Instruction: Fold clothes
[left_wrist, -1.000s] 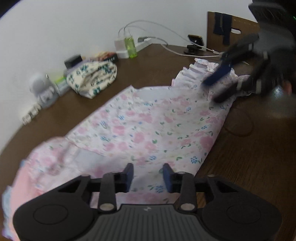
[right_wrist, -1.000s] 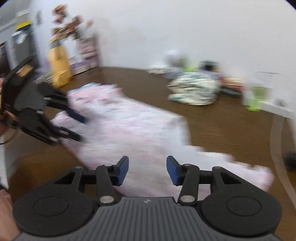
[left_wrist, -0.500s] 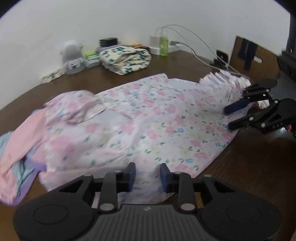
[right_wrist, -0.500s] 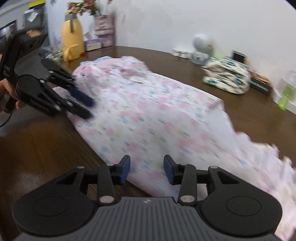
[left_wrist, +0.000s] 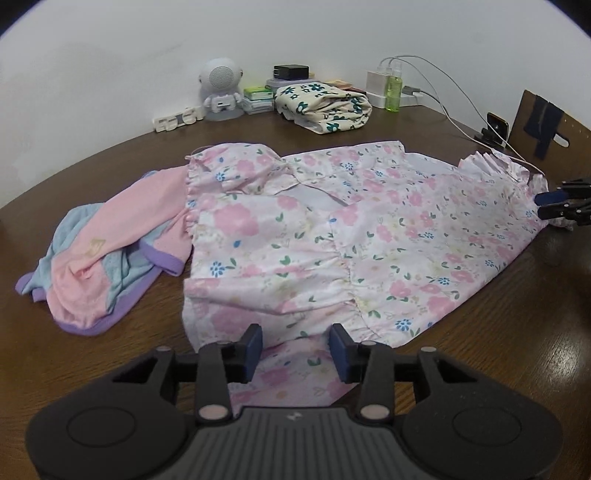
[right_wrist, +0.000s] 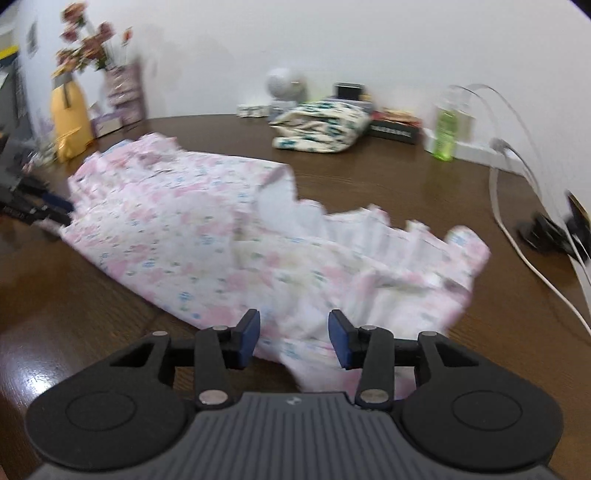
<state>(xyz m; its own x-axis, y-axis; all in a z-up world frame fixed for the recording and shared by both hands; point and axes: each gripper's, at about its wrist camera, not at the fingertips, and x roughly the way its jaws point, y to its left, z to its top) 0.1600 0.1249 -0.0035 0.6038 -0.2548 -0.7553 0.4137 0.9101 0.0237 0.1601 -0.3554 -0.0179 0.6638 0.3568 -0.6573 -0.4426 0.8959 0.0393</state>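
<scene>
Left wrist view: left tool (left_wrist: 295, 349) parted, just opened wider, dress (left_wrist: 332, 236) hem between pads, unpinched. Right tool (right_wrist: 293, 338) likewise parted over ruffled end; advised: pinch both edges evenly, lift together.

We see a white dress (left_wrist: 332, 236) strewn with pink flowers, small blue blooms and green leaves; left of it, a pink and pale blue garment (left_wrist: 99, 258) edged in purple; upper centre, a cream bundle (left_wrist: 325, 107) with dark teal flowers; a brown wooden table (left_wrist: 517, 350); a green bottle (left_wrist: 393, 88); black grippers with blue pads (left_wrist: 255, 347).
</scene>
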